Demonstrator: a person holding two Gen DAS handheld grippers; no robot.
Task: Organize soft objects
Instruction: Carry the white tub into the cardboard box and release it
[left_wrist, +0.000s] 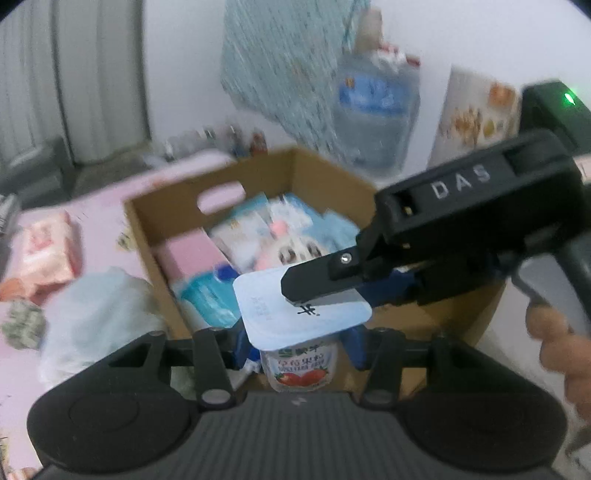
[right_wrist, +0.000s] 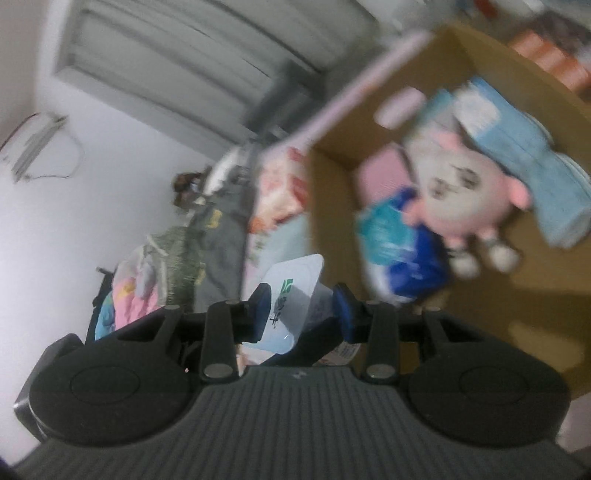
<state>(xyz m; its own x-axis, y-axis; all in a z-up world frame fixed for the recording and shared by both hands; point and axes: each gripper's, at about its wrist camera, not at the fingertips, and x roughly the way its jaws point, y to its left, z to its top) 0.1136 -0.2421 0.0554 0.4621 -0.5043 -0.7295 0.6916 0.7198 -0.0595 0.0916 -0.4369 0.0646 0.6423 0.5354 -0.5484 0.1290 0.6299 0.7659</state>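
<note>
- Cardboard box (left_wrist: 332, 177) fills the middle of the left wrist view, already stuffed with soft stuff: a plush (left_wrist: 280, 247), blue packs, a pink block. Looks to me like it's the drop-off bin.
- Same view: the left gripper (left_wrist: 299, 343) is clamped on a yogurt cup (left_wrist: 301, 363), blue pads squeezing its sides, so the cup sits right between the fingers, upright, lid on top, at the box's near wall.
- The right gripper (left_wrist: 295, 291) comes in from the right, its black finger lying over the cup's foil lid. I'd guess it's a two-handed hold so the squishy cup doesn't slip or tip on the way in.
- Off to the left, on the pink surface (left_wrist: 103, 229), a pink tissue pack (left_wrist: 48, 251) and a pale bag (left_wrist: 99, 306) sit outside the box, probably still to be sorted.
- Right wrist view (blurry): the cup (right_wrist: 291, 302) lies between the right gripper's (right_wrist: 303, 310) blue pads. The left pad looks to be on the lid, but the right one I can't call, so I can't tell if it's gripping or let go.
- The box (right_wrist: 480, 314) and plush (right_wrist: 465, 192) sit just beyond, up and right of the cup.
</note>
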